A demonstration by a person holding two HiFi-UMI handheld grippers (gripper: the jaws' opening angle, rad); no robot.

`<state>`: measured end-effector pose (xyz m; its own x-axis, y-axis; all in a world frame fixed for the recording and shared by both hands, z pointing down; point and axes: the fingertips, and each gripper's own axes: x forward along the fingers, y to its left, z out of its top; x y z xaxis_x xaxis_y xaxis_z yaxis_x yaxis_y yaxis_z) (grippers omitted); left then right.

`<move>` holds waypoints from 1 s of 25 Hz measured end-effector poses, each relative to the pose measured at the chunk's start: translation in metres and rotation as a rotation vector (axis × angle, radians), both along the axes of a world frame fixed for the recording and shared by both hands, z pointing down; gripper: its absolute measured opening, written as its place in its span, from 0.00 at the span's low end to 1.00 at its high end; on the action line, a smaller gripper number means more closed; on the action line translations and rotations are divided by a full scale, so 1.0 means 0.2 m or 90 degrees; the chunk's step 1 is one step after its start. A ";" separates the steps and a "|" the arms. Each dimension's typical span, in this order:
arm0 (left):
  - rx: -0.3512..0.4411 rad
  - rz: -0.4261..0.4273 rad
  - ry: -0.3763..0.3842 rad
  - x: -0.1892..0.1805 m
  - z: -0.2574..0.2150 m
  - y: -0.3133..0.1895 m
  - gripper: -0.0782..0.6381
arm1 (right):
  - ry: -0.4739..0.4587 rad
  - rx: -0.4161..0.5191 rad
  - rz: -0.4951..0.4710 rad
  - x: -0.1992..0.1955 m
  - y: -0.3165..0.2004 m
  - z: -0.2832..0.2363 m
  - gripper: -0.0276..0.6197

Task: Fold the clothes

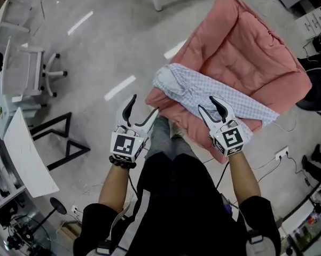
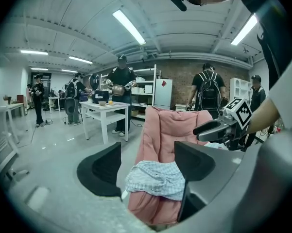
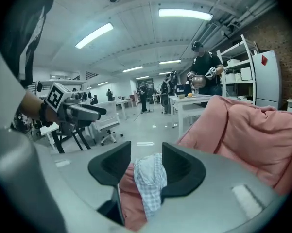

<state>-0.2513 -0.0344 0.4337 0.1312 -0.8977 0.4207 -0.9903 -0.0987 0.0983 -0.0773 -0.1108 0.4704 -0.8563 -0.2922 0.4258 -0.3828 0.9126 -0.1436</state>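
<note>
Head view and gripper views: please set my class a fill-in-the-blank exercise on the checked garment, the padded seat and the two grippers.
1. The crumpled blue-and-white checked garment lies on a padded ____ fabric floor chair.
2. The left gripper and the right gripper both have jaws ____, gripping nothing.
3. In the left gripper view, the small table behind the chair is ____.
Missing words: pink; open; white.

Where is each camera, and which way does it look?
Head view: on the person's head, looking down at the checked garment on the pink chair; left gripper, right gripper, forearms show.
Left gripper view: rides that gripper, looks along its fingers at the garment; right gripper shows.
Right gripper view: rides that gripper, looks along its fingers at the garment; left gripper shows.
All three share garment and chair.
</note>
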 end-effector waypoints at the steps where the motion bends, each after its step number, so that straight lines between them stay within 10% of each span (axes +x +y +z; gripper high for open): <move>1: -0.002 0.003 0.001 -0.01 0.04 -0.01 0.60 | 0.011 -0.003 -0.006 -0.02 0.01 0.05 0.35; 15: -0.045 0.009 0.029 -0.10 0.45 -0.05 0.57 | 0.156 -0.066 -0.091 -0.25 0.00 0.86 0.34; 25: -0.080 -0.017 0.045 -0.22 0.64 -0.01 0.56 | 0.196 -0.125 -0.013 -0.32 -0.08 1.17 0.29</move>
